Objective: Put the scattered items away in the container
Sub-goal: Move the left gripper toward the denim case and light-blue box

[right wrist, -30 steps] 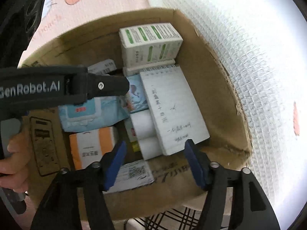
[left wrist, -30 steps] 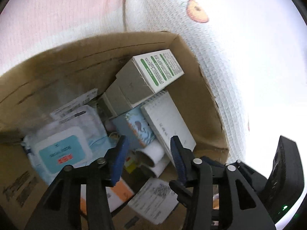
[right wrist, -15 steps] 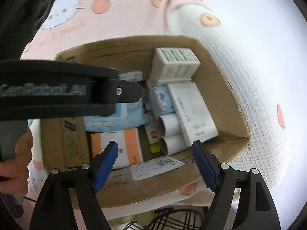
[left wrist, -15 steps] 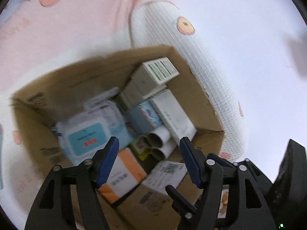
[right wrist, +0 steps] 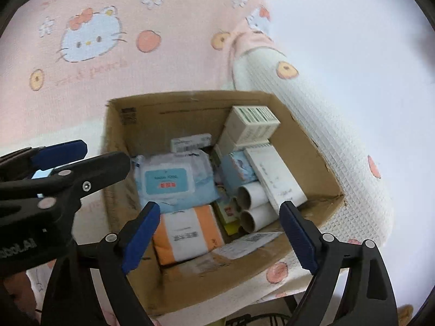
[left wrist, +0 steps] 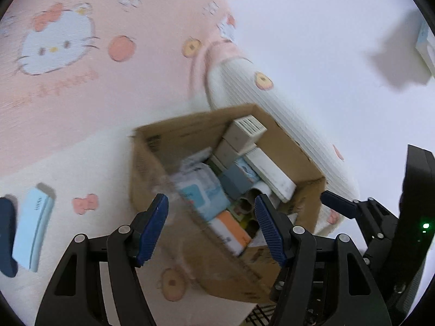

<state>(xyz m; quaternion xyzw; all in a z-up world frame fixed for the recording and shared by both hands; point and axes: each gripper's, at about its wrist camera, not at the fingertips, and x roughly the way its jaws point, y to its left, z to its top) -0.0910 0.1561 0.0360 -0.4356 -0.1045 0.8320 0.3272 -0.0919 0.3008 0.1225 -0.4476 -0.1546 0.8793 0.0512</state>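
Note:
An open cardboard box [right wrist: 174, 108] sits on a pink cartoon-cat blanket near the bed's edge; it also shows in the left wrist view [left wrist: 146, 168]. Inside lie a blue wet-wipe pack [right wrist: 168, 179], an orange-and-white pack [right wrist: 187, 233], two cardboard tubes [right wrist: 252, 203], a spiral notepad [right wrist: 277, 176] and a green-striped white carton [right wrist: 252, 122]. My left gripper [left wrist: 212, 225] is open and empty above the box's near side. My right gripper [right wrist: 217, 239] is open and empty above the box's front. A light blue case [left wrist: 34, 231] lies on the blanket at the left.
A dark blue object [left wrist: 6, 236] lies beside the light blue case. A white ribbed pillow [right wrist: 326, 141] runs along the box's right side. The left gripper's body [right wrist: 54, 184] crosses the right wrist view at left. A black wire frame [right wrist: 255, 320] shows below the bed edge.
Both grippers have pulled back and up from the box, so it looks smaller. Both have opened wider. The left view now takes in the blanket and the case at left.

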